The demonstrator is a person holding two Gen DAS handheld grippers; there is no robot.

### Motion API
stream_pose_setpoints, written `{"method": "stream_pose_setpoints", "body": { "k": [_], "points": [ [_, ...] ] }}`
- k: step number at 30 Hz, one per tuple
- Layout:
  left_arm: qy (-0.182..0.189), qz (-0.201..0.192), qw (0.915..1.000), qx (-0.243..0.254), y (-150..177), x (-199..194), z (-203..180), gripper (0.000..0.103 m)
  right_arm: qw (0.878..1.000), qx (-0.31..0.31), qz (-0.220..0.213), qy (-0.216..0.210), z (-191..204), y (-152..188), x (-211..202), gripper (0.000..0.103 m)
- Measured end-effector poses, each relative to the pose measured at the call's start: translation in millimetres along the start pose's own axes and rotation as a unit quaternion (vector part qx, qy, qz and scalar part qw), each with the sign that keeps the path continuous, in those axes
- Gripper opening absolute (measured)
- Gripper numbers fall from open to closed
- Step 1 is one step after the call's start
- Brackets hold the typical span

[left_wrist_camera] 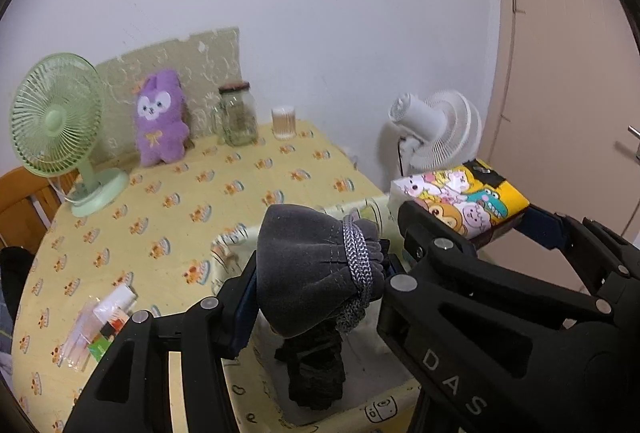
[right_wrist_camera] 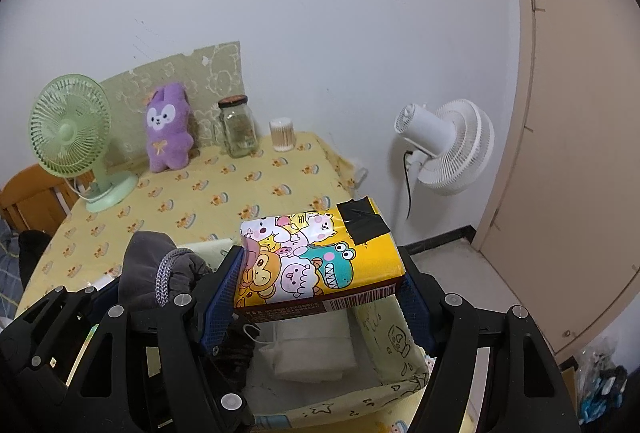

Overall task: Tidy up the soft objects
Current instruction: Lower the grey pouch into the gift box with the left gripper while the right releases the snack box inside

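Note:
My left gripper (left_wrist_camera: 320, 273) is shut on a grey drawstring pouch (left_wrist_camera: 308, 269), tied with a grey cord, just above a pale yellow fabric bin (left_wrist_camera: 384, 409). A black folded cloth (left_wrist_camera: 316, 369) lies in the bin below it. My right gripper (right_wrist_camera: 320, 285) is shut on a yellow cartoon-print tissue pack (right_wrist_camera: 320, 261), held over the same bin (right_wrist_camera: 400, 349). A white folded pack (right_wrist_camera: 312, 349) rests inside the bin under it. The pouch (right_wrist_camera: 156, 269) and left gripper show at left in the right wrist view. A purple plush toy (left_wrist_camera: 160, 121) leans at the table's back.
A yellow patterned tablecloth (left_wrist_camera: 168, 217) covers the table. A green desk fan (left_wrist_camera: 60, 129) stands at left, a glass jar (left_wrist_camera: 238, 119) and a cotton swab cup (left_wrist_camera: 284, 123) at the back. A white fan (right_wrist_camera: 448, 149) stands beyond the table's right edge. Clear packets (left_wrist_camera: 100, 325) lie near the front left.

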State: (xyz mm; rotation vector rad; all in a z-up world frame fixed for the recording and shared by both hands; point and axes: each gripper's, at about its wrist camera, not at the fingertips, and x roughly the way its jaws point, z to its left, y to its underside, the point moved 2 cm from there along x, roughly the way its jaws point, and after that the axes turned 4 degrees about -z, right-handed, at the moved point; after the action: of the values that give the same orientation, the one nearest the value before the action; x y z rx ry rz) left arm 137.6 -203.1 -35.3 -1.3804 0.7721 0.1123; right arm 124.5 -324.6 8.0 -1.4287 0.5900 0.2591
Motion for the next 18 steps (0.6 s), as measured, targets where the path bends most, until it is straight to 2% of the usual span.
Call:
{"method": "stream_pose_setpoints", "body": {
  "k": [4,7,8,18],
  "points": [
    [0.009,0.023,0.9997,0.002,4,8,-1,0.064,1.000,0.002,0.010,0.001,-1,5,6,0.074],
    [0.005,0.030,0.9995,0.006,7,10,-1,0.083,1.000,0.006,0.019,-0.003,-2,9,11,0.074],
    [0.000,0.031,0.9995,0.007,7,10,-1,0.087,1.000,0.006,0.020,-0.004,-1,10,12,0.074],
    [-0.024,0.040,0.9988,0.013,9,8,6,0.090,1.000,0.000,0.017,-0.026,7,12,15,0.077]
  ]
}}
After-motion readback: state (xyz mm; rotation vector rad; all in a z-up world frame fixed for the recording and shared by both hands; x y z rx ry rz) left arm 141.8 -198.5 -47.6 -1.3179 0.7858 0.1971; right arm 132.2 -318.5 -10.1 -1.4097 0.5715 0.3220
